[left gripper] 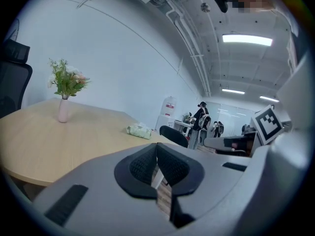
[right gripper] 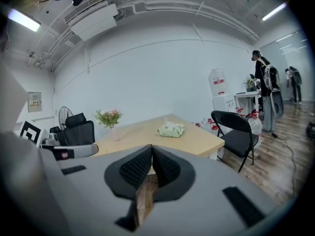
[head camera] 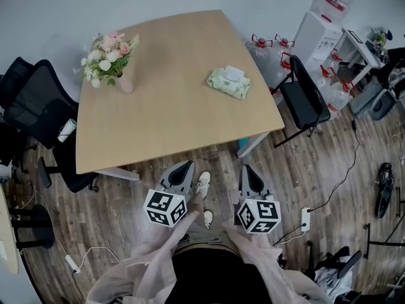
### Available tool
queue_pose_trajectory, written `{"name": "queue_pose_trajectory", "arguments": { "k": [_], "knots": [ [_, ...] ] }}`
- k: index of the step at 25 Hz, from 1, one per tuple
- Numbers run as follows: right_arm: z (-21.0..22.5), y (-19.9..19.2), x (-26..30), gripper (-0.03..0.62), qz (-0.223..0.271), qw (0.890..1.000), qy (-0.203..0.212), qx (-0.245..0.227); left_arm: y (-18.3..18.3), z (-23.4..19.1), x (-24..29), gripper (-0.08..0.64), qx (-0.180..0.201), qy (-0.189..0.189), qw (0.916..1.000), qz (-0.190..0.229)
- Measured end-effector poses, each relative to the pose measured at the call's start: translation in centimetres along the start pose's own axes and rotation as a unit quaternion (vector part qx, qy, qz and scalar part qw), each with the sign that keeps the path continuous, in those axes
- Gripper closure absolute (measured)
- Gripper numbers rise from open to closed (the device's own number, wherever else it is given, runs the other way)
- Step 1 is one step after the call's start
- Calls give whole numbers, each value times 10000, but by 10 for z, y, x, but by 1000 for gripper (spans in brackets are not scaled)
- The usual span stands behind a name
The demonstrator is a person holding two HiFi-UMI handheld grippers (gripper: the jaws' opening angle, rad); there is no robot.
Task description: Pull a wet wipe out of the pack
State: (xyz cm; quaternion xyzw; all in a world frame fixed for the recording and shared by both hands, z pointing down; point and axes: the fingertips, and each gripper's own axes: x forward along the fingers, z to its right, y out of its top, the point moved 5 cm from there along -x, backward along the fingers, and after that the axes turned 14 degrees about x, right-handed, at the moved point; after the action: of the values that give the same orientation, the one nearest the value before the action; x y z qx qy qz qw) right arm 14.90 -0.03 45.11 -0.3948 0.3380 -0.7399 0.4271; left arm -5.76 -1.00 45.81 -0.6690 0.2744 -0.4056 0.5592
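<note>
**A:** Where is the pack of wet wipes [head camera: 229,82] sitting?

**B:** It is lying on the far right part of the wooden table [head camera: 171,113], well apart from both my grippers.

**A:** What are your grippers doing?

**B:** I am holding them side by side over the floor, just off the table's near edge. My left gripper [head camera: 187,164] is pressing its jaws together on nothing, and so is my right gripper [head camera: 246,168].

**A:** Anything else on the table?

**B:** A vase of flowers [head camera: 111,61] is standing at the far left.
</note>
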Motion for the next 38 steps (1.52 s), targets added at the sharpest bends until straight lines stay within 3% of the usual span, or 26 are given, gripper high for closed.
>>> {"name": "queue_pose_trajectory", "arguments": {
  "k": [25,38],
  "knots": [
    [34,74,138,581,-96,9997,-235,-4,45,-73,144,549,3,-263,9996,-103],
    [44,93,203,581,-144,9992,-337,141,56,-111,199,548,21,-418,9990,-181]
  ]
}}
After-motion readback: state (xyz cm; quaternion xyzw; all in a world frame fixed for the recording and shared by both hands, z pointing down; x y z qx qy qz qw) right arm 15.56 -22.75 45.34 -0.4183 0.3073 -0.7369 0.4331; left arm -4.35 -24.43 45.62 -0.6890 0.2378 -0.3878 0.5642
